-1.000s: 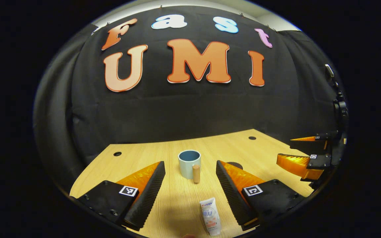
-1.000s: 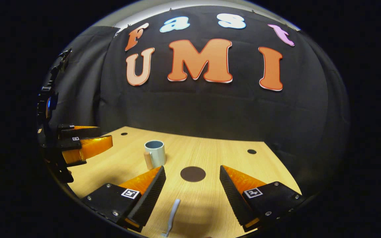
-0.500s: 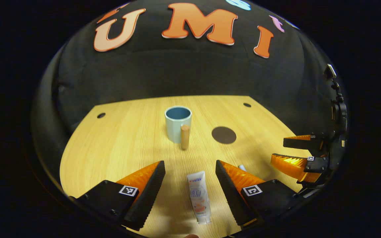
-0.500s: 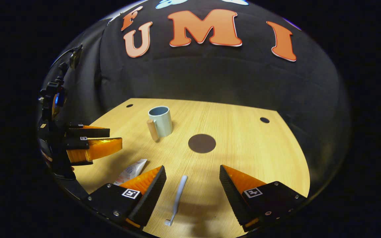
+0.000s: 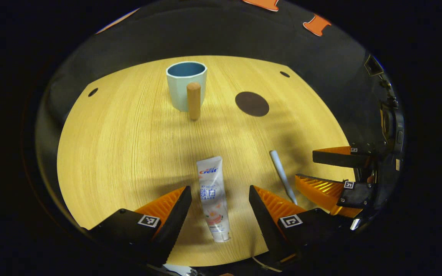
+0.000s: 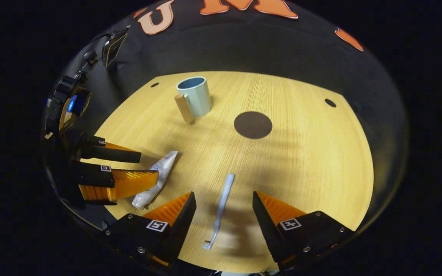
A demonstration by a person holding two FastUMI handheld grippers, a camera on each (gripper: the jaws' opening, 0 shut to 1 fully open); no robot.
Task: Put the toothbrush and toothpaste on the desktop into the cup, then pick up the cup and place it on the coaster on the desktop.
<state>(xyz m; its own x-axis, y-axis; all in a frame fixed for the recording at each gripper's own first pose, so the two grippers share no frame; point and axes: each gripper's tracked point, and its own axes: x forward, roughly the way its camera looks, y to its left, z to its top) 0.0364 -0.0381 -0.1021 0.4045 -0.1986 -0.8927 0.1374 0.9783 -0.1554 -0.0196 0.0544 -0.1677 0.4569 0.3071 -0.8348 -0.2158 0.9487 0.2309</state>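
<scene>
Wooden desktop (image 5: 129, 153) now fills much more of the left gripper view than a second ago, the black wall pushed to the top edge: the camera has tipped down and come in low. The left gripper (image 5: 220, 209) hangs with its jaws spread wide, nothing held, and the toothpaste tube (image 5: 213, 197) lies flat between them at lower centre, cap end nearest. The cup (image 5: 186, 84) with its wooden handle stands upper centre, empty as far as I can see; the dark coaster (image 5: 252, 104) sits just right of it. To the right, the toothbrush (image 5: 282, 176) lies beside the other gripper.

Over to the right gripper view: same dip forward. The right gripper (image 6: 224, 214) is also wide open and empty, straddling the toothbrush (image 6: 220, 205), bristles nearest the camera. Cup (image 6: 195, 96) upper left, coaster (image 6: 253, 124) centre, toothpaste (image 6: 155, 178) at left under the left gripper (image 6: 129, 168).

Both tools look lined up for a grasp; nothing is in the cup yet.
</scene>
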